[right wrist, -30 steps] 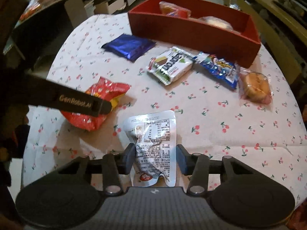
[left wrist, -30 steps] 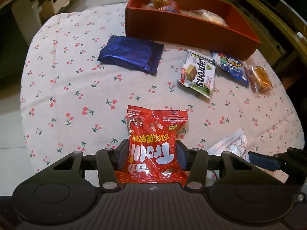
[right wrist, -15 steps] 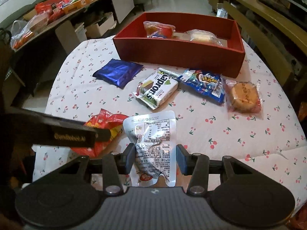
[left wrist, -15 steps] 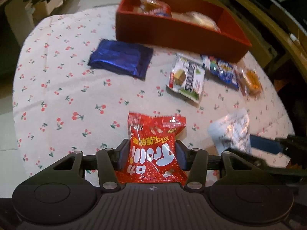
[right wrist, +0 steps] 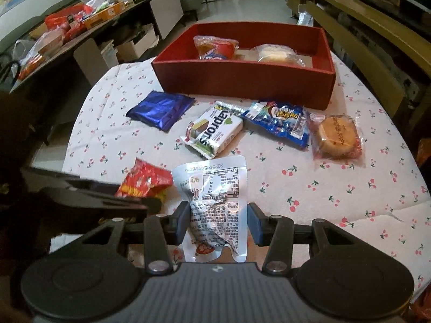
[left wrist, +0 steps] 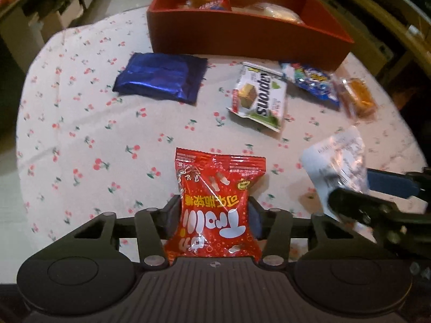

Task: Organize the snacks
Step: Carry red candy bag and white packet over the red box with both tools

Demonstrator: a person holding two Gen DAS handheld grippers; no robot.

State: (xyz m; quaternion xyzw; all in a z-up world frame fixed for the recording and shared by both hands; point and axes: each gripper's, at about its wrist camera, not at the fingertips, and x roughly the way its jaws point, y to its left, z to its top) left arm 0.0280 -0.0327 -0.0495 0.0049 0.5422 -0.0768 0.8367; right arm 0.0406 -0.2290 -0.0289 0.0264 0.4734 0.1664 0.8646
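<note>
Left gripper (left wrist: 214, 218) closing on red packet (left wrist: 218, 204), right gripper (right wrist: 218, 222) clamps silver pouch (right wrist: 215, 196) (only its view shows the cluttered side counter (right wrist: 80, 24)).

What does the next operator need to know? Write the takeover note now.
Left tongs: closing on the red gummy bag, which is between the pads.
Right tongs: shut on the silver pouch.
Red box at the far side of the table: two wrapped snacks already inside.
Left on the cherry-print cloth: blue foil pack, wafer pack, blue candy bag, wrapped round cake.
To do: box both held bags, then those four.
</note>
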